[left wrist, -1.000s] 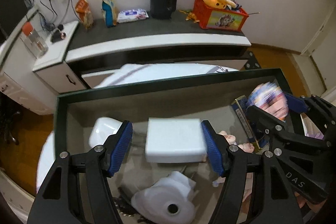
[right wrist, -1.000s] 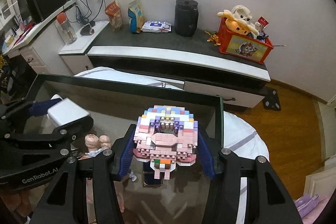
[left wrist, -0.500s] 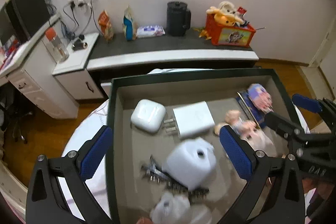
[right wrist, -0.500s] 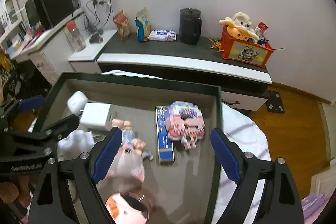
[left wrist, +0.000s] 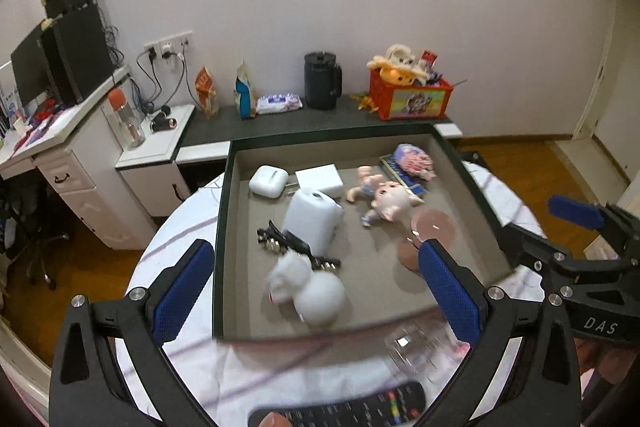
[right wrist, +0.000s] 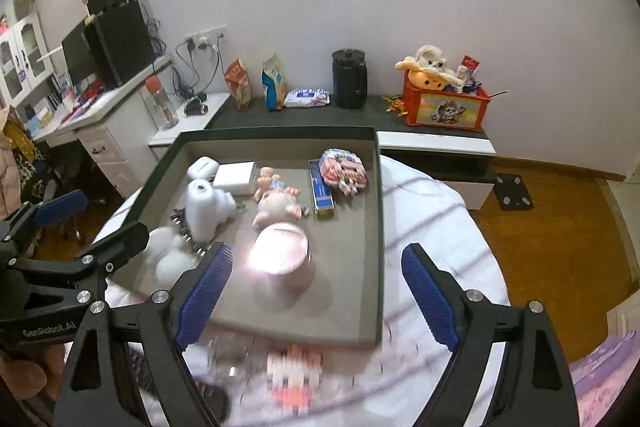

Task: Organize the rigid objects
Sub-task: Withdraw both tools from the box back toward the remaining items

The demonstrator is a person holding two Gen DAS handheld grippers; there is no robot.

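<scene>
Both wide, empty tools, left tool and right tool, hang above the table; the remote lies crosswise just under the left one.

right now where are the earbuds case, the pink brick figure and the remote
earbuds case (left wrist: 269, 180), left wrist view, middle of its white lid
pink brick figure (right wrist: 345, 169), right wrist view, middle of its studded face
remote (left wrist: 352, 409), left wrist view, its button panel near the bottom edge

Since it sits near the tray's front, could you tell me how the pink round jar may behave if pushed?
The pink jar looks squat and wide, so it would probably slide, not tip. Its glossy lid suggests a slippery surface. On its side, it would likely roll across the tray.
</scene>
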